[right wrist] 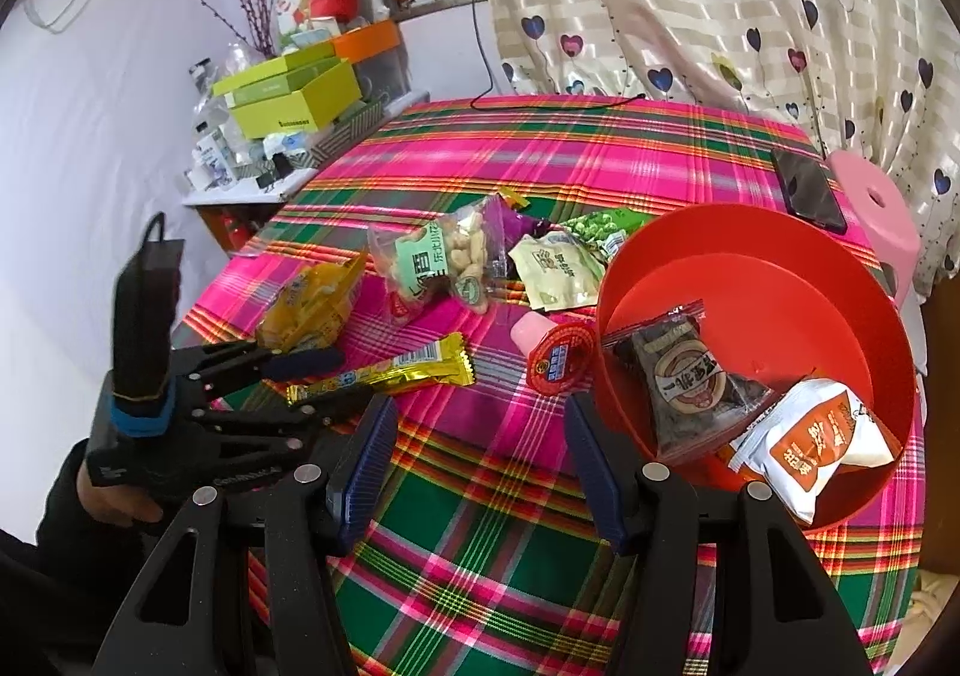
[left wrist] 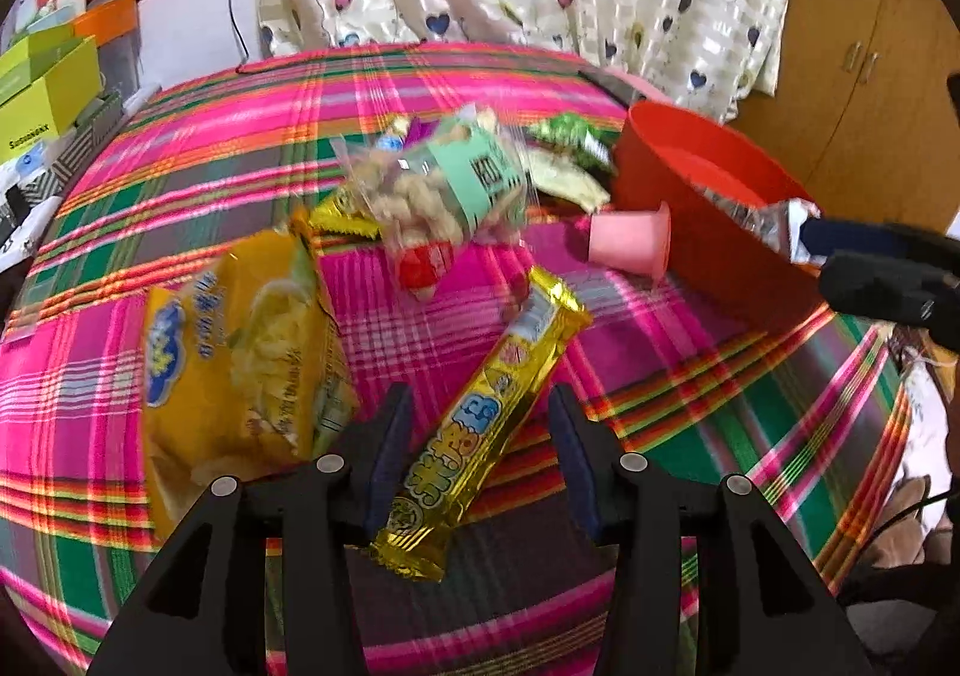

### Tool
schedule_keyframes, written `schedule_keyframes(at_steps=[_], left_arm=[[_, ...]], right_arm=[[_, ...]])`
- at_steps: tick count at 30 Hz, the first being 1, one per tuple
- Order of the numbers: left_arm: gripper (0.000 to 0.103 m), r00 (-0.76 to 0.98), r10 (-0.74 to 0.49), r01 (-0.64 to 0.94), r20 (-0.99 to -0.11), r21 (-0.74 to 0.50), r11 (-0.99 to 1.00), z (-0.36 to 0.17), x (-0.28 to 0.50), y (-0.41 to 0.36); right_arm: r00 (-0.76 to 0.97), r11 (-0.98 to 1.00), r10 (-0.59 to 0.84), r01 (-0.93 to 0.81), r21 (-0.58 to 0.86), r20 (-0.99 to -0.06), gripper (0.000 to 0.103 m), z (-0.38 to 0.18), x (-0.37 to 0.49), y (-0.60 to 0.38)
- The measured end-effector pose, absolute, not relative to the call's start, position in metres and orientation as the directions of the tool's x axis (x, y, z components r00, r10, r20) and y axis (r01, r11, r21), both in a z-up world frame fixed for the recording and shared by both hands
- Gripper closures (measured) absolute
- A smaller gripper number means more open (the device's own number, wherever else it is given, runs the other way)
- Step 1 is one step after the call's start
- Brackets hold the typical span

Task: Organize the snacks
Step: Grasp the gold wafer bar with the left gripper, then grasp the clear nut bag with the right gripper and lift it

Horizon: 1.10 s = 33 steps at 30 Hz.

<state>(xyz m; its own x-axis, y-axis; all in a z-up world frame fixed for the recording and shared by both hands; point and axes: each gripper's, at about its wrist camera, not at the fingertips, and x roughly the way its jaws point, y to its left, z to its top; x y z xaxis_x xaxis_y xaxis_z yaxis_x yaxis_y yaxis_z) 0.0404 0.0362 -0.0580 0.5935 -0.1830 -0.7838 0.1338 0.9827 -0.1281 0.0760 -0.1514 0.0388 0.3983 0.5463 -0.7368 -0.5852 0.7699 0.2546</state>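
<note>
**Gold bar between spread left fingers, two packets in the red bowl**

Nearest, in the left wrist view: left gripper (left wrist: 480, 436) with fingers spread, straddling a long gold foil snack bar (left wrist: 480, 430) lying flat on the pink, green and orange plaid tablecloth (left wrist: 690, 376); pads clear of the wrapper on both sides. Just left of it, a crumpled yellow plastic snack bag (left wrist: 240, 370).

In the right wrist view: right gripper (right wrist: 480, 460) likewise spread, nothing between its fingers, hovering over bare cloth beside the round red plastic bowl (right wrist: 780, 286). Inside the bowl, a dark clear-wrapped packet (right wrist: 684, 376) and a white-and-orange packet (right wrist: 822, 448).

Farther back, a small pink jelly cup (right wrist: 555, 355) tipped on its side near the bowl wall, then a clear bag of peanuts with a mint-green label (right wrist: 438, 262), a pale cream packet (right wrist: 561, 274) and a green packet (right wrist: 600, 226). At the far right edge, a black phone (right wrist: 810, 190).
</note>
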Motion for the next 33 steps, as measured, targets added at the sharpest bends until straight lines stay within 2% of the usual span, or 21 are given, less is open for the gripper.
schedule_keyframes(at_steps=[9, 12, 13, 23, 33], left_arm=[[0.056, 0.607, -0.161, 0.145, -0.778, -0.091, 0.985, -0.061, 0.039, 0.026], [0.076, 0.613, -0.161, 0.134, -0.773, -0.099, 0.986, -0.062, 0.039, 0.027], [0.079, 0.614, -0.163, 0.13, -0.772, -0.105, 0.986, -0.062, 0.039, 0.027], [0.079, 0.624, -0.222, 0.115, -0.75, -0.192, 0.975, -0.058, 0.03, 0.035], [0.079, 0.69, -0.242, 0.097, -0.682, -0.244, 0.965, -0.03, 0.009, 0.053]], right_arm=[[0.389, 0.764, 0.547, -0.593, 0.252, -0.741, 0.046, 0.037, 0.082, -0.145], [0.388, 0.763, 0.546, -0.596, 0.25, -0.743, 0.046, 0.037, 0.083, -0.143], [0.387, 0.763, 0.544, -0.598, 0.247, -0.744, 0.046, 0.036, 0.084, -0.142], [0.385, 0.747, 0.535, -0.631, 0.208, -0.752, 0.046, 0.041, 0.102, -0.125], [0.374, 0.735, 0.534, -0.648, 0.199, -0.758, 0.044, 0.04, 0.126, -0.101]])
